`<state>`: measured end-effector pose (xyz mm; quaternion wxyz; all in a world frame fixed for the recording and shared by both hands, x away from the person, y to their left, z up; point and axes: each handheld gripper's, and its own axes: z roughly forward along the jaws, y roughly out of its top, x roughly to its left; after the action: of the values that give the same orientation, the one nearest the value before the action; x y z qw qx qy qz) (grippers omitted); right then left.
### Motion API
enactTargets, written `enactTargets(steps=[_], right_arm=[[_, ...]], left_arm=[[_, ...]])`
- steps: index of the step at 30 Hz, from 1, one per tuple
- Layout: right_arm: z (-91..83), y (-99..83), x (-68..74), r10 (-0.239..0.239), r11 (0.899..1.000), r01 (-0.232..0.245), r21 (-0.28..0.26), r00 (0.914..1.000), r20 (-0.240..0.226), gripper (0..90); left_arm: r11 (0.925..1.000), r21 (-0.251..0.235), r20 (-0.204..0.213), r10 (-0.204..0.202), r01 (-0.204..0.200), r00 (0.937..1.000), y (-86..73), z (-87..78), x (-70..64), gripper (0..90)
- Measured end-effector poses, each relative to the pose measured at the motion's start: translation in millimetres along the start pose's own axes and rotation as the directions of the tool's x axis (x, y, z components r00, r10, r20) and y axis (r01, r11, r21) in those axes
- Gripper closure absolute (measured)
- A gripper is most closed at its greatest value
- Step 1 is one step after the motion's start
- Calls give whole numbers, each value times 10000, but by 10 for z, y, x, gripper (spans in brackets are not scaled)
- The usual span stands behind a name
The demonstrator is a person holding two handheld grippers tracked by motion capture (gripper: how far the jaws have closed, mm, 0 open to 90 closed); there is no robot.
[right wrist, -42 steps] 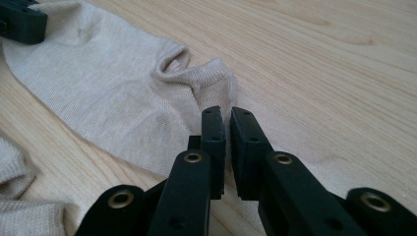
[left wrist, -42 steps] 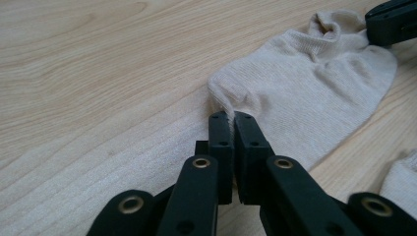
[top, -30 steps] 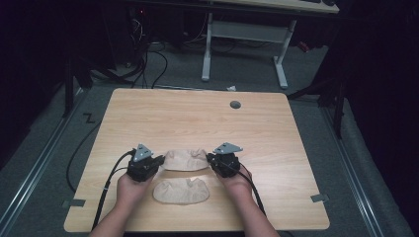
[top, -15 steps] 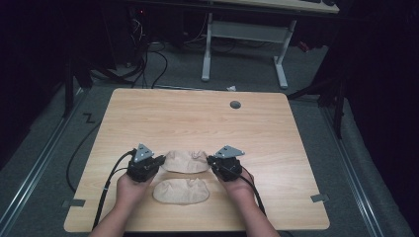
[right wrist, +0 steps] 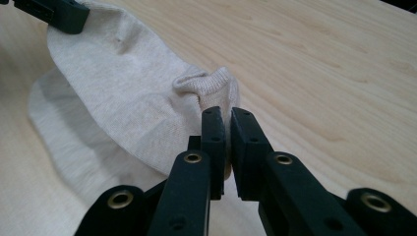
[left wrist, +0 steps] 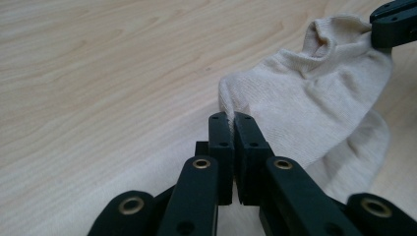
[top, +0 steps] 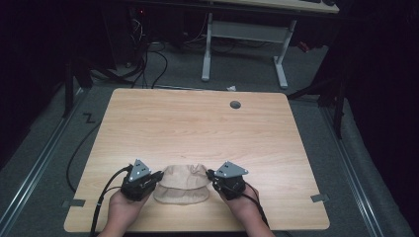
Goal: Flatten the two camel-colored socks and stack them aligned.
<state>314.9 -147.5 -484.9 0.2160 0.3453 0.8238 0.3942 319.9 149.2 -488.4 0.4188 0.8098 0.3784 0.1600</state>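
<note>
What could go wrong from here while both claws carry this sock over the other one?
1. The left claw pinches only the very edge of the upper sock; a tug could slip it free.
2. The right claw holds just the bunched cuff, so pulling apart may stretch or drop it.
3. The lifted sock sags onto the lower sock beneath; dragging might shift that one out of line on the table.

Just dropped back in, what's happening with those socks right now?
A person holds one beige sock stretched between two tongs near the front edge of the wooden table. The left tongs are shut on one end of it, the right tongs on the other end by the cuff. It hangs over a second beige sock lying flat on the table beneath.
</note>
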Motion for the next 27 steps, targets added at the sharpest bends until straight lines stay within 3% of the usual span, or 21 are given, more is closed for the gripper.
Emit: enactTargets(steps=[8, 11, 16, 24, 27], right_arm=[[-113, -145, 130, -85, 9997, 94, 216, 9991, -411, 848], [-67, -152, 172, -19, 9994, 42, 345, 9978, -663, 848], [29, -147, 283, -429, 9964, 487, 699, 9956, -829, 847], [40, -197, 224, -324, 9938, 405, 1037, 9964, -784, 844], [53, -227, 231, -484, 9897, 578, 1312, 9961, -739, 840]], left_arm=[[9992, 341, 159, 221, -227, 9996, -93, -142, -106, 871], [9982, 555, -29, 222, -221, 9997, -139, -148, -58, 871], [9950, 994, -77, -117, 125, 9999, -226, -88, 70, 868], [9904, 1378, 265, 98, -133, 9996, -257, -8, 9, 853], [9881, 1527, 266, 169, -208, 9995, -268, 34, -10, 831]])
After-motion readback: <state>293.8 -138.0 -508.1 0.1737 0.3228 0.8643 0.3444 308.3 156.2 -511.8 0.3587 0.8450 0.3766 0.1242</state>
